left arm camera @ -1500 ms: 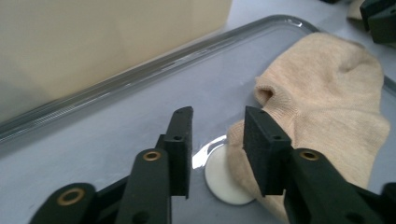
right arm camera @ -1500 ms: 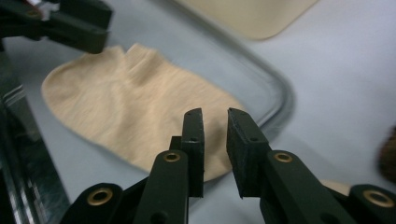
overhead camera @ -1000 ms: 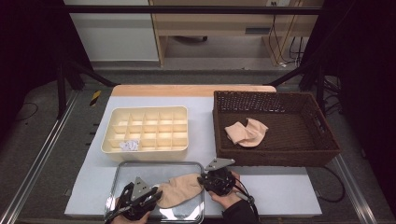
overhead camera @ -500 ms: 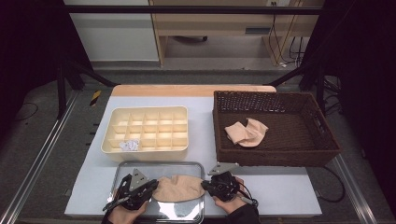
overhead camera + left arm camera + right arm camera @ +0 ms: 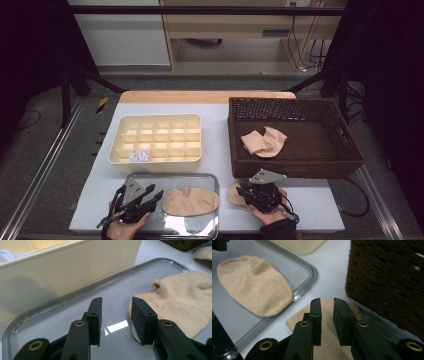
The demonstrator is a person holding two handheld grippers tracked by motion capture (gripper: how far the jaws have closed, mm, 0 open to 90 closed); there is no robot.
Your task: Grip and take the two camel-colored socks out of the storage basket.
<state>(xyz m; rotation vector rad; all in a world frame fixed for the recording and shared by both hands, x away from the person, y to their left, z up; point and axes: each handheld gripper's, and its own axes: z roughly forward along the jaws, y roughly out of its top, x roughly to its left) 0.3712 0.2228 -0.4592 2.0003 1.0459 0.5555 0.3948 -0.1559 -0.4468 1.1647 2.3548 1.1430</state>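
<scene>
White table (image 5: pixel 310 210) | second sock (image 5: pixel 329 322) half hidden behind right gripper (image 5: pixel 327 305) jaws

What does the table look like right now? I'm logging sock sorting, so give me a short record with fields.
tray: clear tray at the near edge, one beige sock lying flat in it
second sock: second sock on the table between tray and basket, under the right tool
left tool: left tool open, low over the tray, beside the sock
right tool: jaws a little apart, nothing gripped
basket: wicker basket holding folded socks
organizer: cream organizer, a white item in one front cell
</scene>
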